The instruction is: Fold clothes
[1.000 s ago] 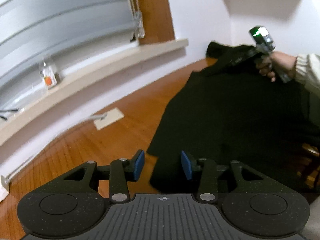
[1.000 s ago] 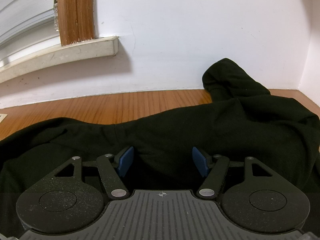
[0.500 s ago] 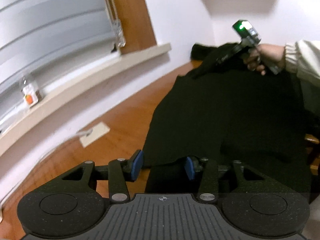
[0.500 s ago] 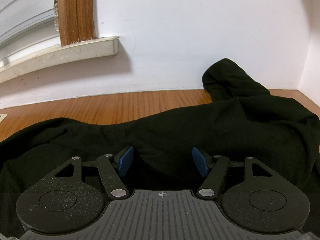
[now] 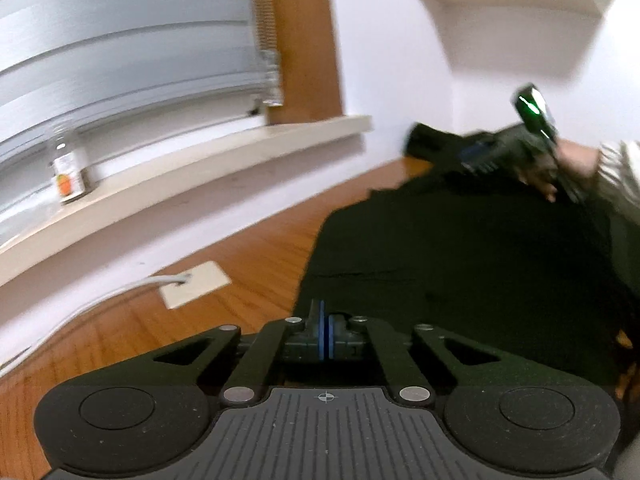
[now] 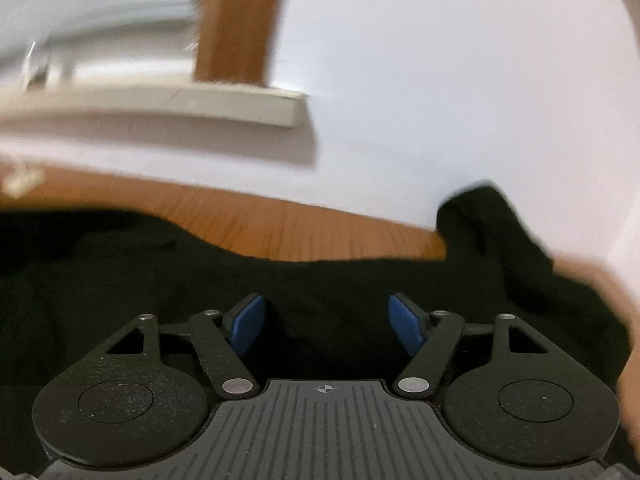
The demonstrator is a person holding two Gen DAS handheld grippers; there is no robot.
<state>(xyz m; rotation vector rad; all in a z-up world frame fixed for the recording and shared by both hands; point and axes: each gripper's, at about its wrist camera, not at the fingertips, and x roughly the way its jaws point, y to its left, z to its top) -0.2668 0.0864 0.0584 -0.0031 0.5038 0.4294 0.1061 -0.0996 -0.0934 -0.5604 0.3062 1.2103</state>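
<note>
The black garment (image 5: 460,264) lies spread on the wooden floor (image 5: 248,264), filling the centre and right of the left wrist frame, its near-left corner right at your left gripper (image 5: 325,330). That gripper's blue pads are pressed together; you may have a thin edge of cloth pinched, but the picture does not show fabric between them, so a lift could come up empty. Your right gripper (image 6: 326,326) has just been widening and stands open over the cloth, gripping nothing; if only one corner rises, the fold will likely drag skewed. The far sleeve (image 6: 492,224) bunches against the white wall at right and may stay rumpled. At upper left sit a windowsill (image 5: 208,172) with a small bottle (image 5: 68,176); a flat card (image 5: 196,290) lies on the boards near the hem.
</note>
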